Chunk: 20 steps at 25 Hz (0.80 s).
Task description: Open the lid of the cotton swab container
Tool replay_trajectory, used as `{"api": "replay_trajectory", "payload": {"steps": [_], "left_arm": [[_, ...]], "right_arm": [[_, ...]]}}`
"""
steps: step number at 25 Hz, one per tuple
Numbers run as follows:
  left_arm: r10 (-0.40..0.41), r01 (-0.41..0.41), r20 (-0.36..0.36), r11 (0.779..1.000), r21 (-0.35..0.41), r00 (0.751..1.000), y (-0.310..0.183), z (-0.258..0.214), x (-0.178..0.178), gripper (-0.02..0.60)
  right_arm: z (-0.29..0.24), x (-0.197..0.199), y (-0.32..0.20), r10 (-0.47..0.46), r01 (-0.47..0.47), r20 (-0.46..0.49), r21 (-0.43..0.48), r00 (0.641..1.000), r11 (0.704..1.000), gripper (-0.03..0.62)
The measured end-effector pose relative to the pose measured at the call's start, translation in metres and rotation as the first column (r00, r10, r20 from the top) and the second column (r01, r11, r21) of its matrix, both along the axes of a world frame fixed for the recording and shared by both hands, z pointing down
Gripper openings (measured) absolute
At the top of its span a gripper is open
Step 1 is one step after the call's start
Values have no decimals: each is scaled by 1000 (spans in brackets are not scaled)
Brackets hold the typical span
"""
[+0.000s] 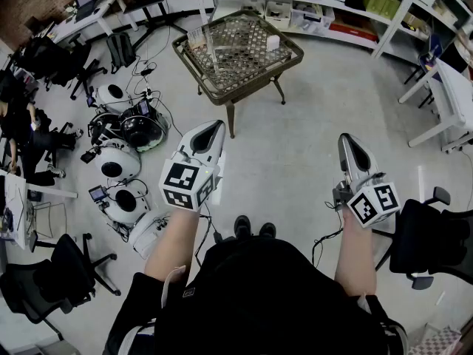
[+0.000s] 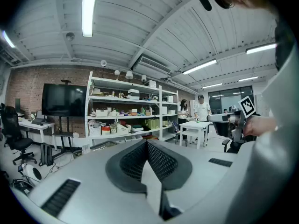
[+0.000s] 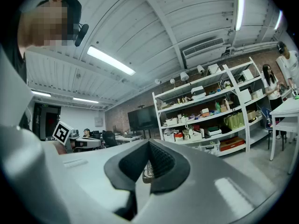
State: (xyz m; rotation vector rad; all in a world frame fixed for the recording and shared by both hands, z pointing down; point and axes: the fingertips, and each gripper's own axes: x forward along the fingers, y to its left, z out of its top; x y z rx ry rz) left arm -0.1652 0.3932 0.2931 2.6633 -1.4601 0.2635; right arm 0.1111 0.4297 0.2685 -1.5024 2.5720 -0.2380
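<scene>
workshop floor, clear container [image 1: 198,38] on mesh table [image 1: 229,100], well beyond left gripper [image 1: 211,129] and right gripper [image 1: 349,142], fingers together

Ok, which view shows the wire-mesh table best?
The head view: the wire-mesh table is seen whole from above, legs included. The left gripper view catches only a low, distant sliver of it. The right gripper view shows only a scrap of its edge.

A: Clothing, seen from above?
B: Black short-sleeved top [image 1: 266,294]; black shoes [image 1: 253,228].
A: Hand-held parts?
B: Pale grey tapered shells on left gripper [image 1: 211,128] and right gripper [image 1: 351,140]; black ribbed pads [image 2: 163,162]; white cube [image 1: 188,186] with black square markers on each.
</scene>
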Motion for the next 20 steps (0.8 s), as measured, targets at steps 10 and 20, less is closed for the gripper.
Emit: {"api": "replay_trajectory", "payload": {"steps": [10,20], "left_arm": [[-17,17,10,1000,-14,1000,5,6,12,-2],[-14,15,34,1000,-22,999,18,7,39,-2]], "right_arm": [[7,-13,4,-30,31,6,-20,1000,999,8],[-2,-15,15,-65,65,-31,19,997,998,9]]}}
